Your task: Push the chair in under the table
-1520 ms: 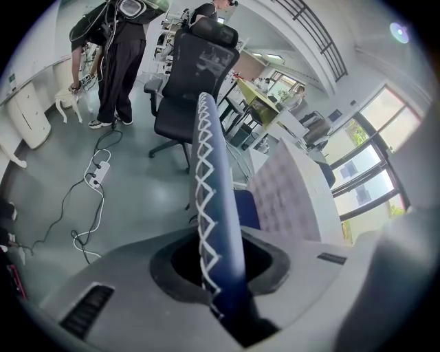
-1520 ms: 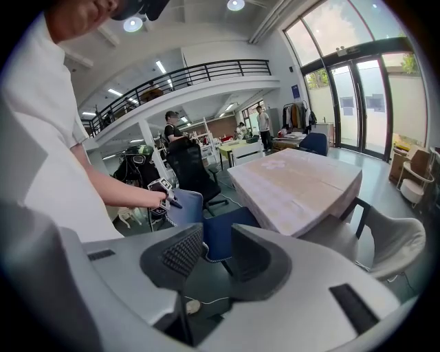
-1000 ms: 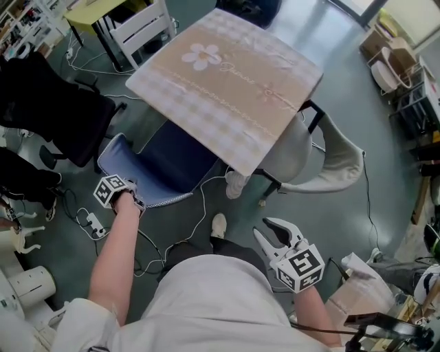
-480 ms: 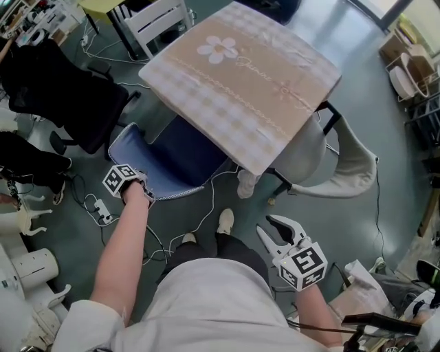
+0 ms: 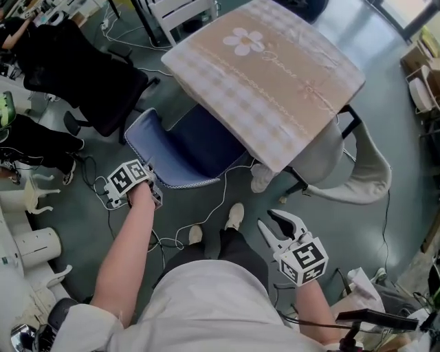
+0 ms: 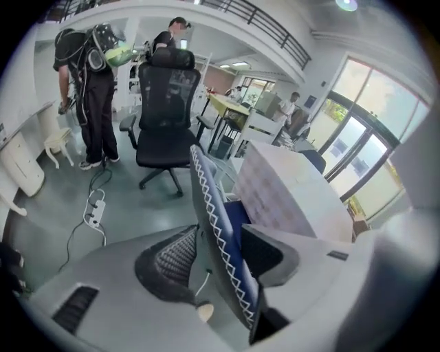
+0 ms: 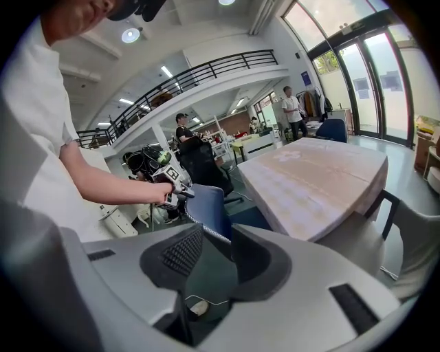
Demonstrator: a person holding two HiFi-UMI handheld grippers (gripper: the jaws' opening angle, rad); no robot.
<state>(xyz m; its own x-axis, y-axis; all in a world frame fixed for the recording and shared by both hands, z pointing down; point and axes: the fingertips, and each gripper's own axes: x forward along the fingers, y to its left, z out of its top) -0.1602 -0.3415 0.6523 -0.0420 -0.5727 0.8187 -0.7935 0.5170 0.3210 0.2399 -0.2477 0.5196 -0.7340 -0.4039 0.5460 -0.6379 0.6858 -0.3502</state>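
Now the jaws of your left gripper (image 5: 154,194) are opening around the back edge of the chair (image 5: 180,148). It lies just ahead of them, seat half under the table (image 5: 275,75). Your right gripper (image 5: 280,225), open and empty, is farther off.

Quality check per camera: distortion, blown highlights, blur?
Head view: sharp with even light, only a sheen on the floor at the top right. Left gripper view: strong fisheye, dark corners, windows blown out, chair back a little soft up close. Right gripper view: same fisheye, so the balcony railing bows; the ceiling lamp flares.
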